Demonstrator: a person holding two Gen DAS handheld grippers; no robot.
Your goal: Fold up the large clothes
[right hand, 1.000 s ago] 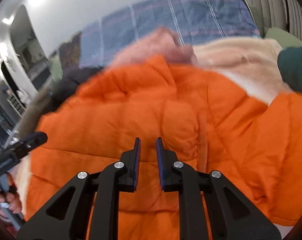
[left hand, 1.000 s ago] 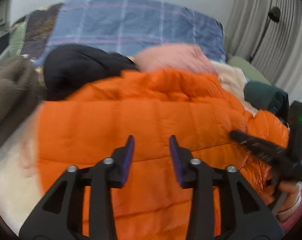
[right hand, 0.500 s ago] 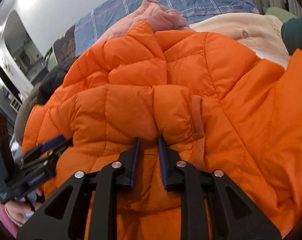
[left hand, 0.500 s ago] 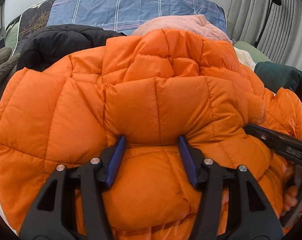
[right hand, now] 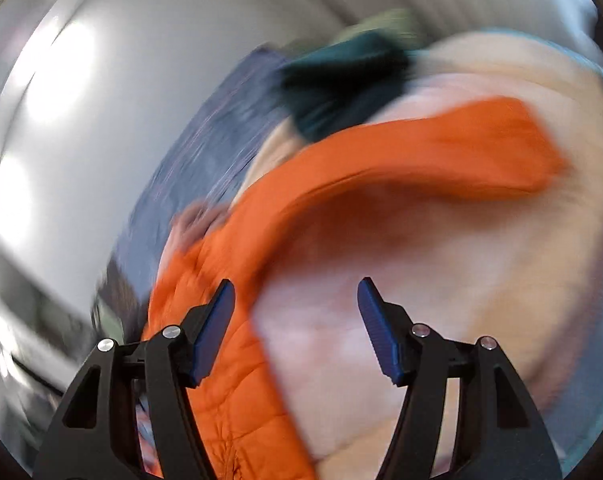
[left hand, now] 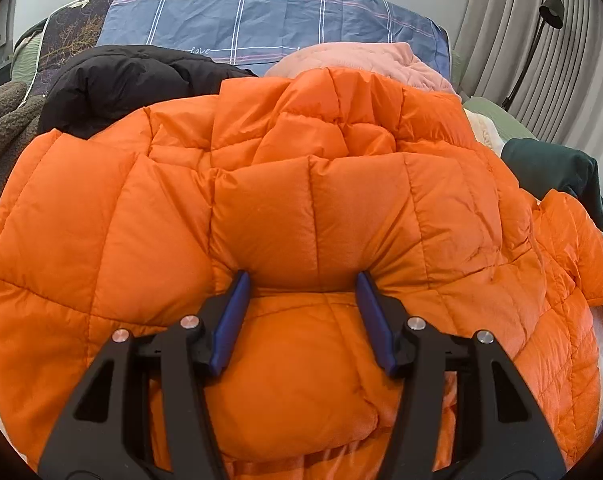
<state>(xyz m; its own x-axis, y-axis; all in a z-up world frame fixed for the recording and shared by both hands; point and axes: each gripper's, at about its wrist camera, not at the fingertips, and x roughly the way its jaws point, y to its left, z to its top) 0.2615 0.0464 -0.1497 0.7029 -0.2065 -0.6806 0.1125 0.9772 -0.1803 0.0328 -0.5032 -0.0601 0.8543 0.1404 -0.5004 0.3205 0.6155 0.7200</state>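
Note:
A puffy orange down jacket lies spread over a heap of clothes on a bed and fills the left wrist view. My left gripper is pushed down into it, jaws half apart. A quilted bulge of the jacket swells up between the blue pads and touches both. The right wrist view is streaked with motion. There my right gripper hangs wide with its jaws opening and nothing between them. It is over a cream garment, and a strip of the orange jacket curves past its left finger.
Around the jacket lie a black coat, a pink garment, a grey-brown fleece and a dark green garment. A blue plaid cover sits behind. Curtains and a floor lamp stand at the right.
The right gripper let go of the jacket, opened wide and swung fast sideways off it, rolling as it went. The left gripper came down into the jacket and has stayed there.

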